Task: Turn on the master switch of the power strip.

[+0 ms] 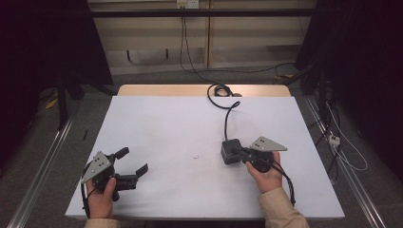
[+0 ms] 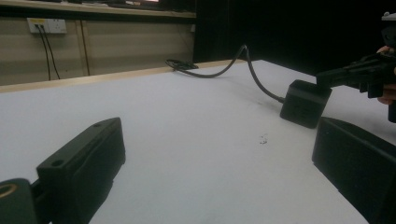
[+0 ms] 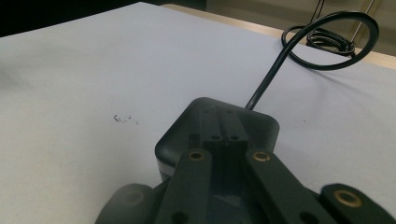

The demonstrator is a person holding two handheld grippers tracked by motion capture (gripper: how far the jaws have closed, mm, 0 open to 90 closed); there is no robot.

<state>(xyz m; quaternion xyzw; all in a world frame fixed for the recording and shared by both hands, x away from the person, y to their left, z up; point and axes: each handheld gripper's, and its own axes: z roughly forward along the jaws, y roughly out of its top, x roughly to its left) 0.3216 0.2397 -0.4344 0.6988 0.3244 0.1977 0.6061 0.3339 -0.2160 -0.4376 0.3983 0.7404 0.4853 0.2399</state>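
The black box [image 1: 231,151] sits on the white desk [image 1: 166,128], its cord [image 1: 227,116] trailing back; the right gripper [image 1: 241,152] rests closed fingers on top, while the left gripper [image 1: 132,161] fingers spread open

This looks like a lab recording bay. A white table [image 1: 157,137] stands between black curtains [image 1: 43,38] at left and right, with metal floor rails [image 1: 40,166] beside it, loose cables [image 1: 190,57] trailing over the far floor, and wall sockets [image 2: 45,25] beyond.
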